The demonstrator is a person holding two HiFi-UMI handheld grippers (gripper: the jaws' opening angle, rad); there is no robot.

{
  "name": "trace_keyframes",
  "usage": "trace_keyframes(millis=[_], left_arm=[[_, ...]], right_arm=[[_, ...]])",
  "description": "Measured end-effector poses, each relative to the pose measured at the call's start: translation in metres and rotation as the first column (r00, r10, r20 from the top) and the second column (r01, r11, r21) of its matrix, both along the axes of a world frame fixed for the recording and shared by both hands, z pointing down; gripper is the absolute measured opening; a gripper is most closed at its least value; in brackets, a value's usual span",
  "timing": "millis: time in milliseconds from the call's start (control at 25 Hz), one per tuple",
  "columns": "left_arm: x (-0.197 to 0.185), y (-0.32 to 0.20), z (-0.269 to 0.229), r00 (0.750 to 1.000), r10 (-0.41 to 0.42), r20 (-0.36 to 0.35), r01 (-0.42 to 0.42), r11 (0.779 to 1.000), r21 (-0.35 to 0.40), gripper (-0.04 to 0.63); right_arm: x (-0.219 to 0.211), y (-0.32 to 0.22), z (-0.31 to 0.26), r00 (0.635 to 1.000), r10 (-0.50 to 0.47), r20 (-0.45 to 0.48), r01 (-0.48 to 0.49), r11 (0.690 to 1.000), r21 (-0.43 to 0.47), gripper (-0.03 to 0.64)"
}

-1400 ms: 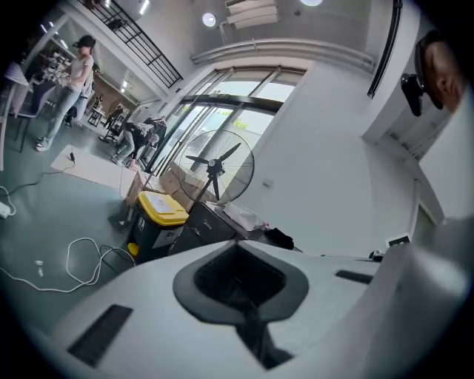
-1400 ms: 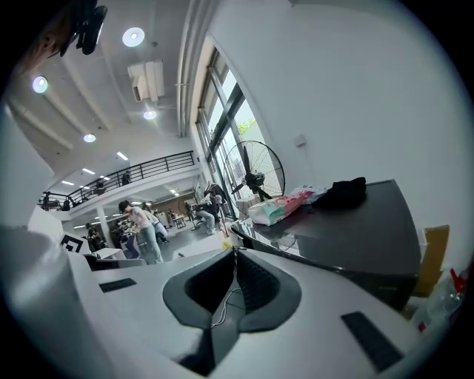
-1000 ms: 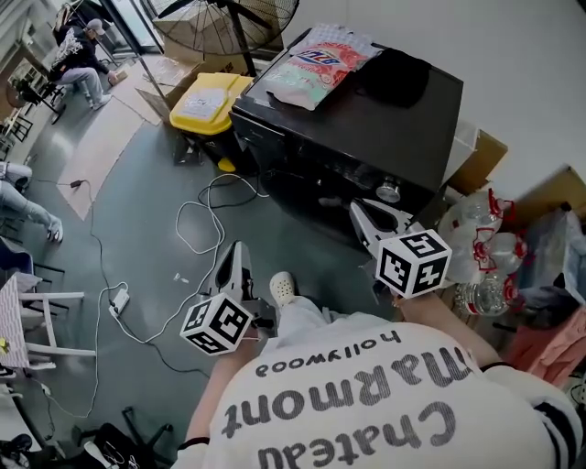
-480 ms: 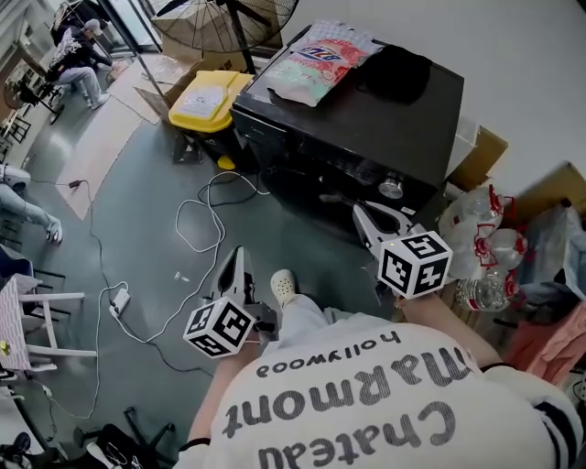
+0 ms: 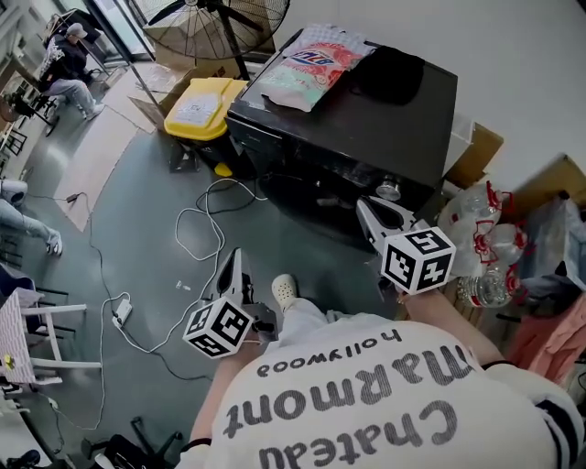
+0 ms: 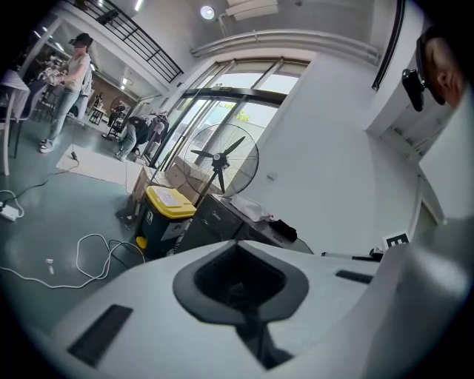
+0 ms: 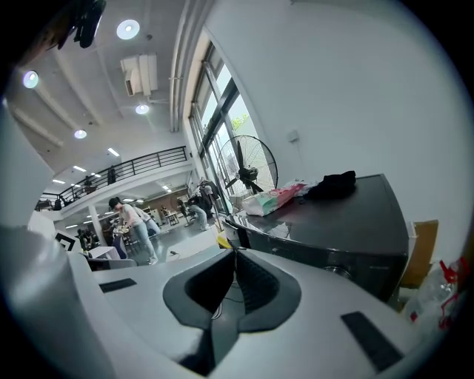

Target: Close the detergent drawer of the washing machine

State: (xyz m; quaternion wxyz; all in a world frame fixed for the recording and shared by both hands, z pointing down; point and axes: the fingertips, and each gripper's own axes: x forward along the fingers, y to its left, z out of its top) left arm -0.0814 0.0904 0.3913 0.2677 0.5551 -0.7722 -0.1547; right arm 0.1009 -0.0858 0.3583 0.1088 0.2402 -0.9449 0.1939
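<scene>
The black washing machine (image 5: 366, 124) stands ahead with its front toward me. Its upper front panel (image 5: 261, 137) holds the detergent drawer, and a dark part (image 7: 236, 231) juts out at the front left corner. My left gripper (image 5: 236, 256) hangs low over the floor, well short of the machine and left of it, jaws shut and empty. In its own view the left gripper (image 6: 238, 248) points at the machine (image 6: 222, 222). My right gripper (image 5: 363, 205) is near the machine's front, shut with nothing held, and the right gripper (image 7: 235, 253) points along the machine's front (image 7: 348, 222).
A detergent bag (image 5: 307, 64) and a black cloth (image 5: 389, 73) lie on the machine's lid. A yellow-lidded bin (image 5: 197, 105) and a standing fan (image 5: 220, 14) are to its left. A white cable (image 5: 197, 229) loops on the floor. Bottles (image 5: 481, 247) and a cardboard box (image 5: 476, 151) crowd the right.
The head view has shifted slightly; both grippers stay where they were, still shut.
</scene>
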Motion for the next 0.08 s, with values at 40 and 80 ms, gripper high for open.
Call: trace_keyframes(millis=[40, 80], left_arm=[[-0.0007, -0.0017, -0.0011, 1.0, 0.001, -0.002, -0.001, 1.0, 0.003, 0.008], [-0.0015, -0.0035, -0.0024, 1.0, 0.003, -0.004, -0.003, 1.0, 0.007, 0.008]], right_arm=[[0.0002, -0.0006, -0.0008, 1.0, 0.001, 0.0, -0.001, 1.0, 0.002, 0.034], [0.0003, -0.0014, -0.0016, 1.0, 0.002, 0.0, -0.002, 1.0, 0.003, 0.034]])
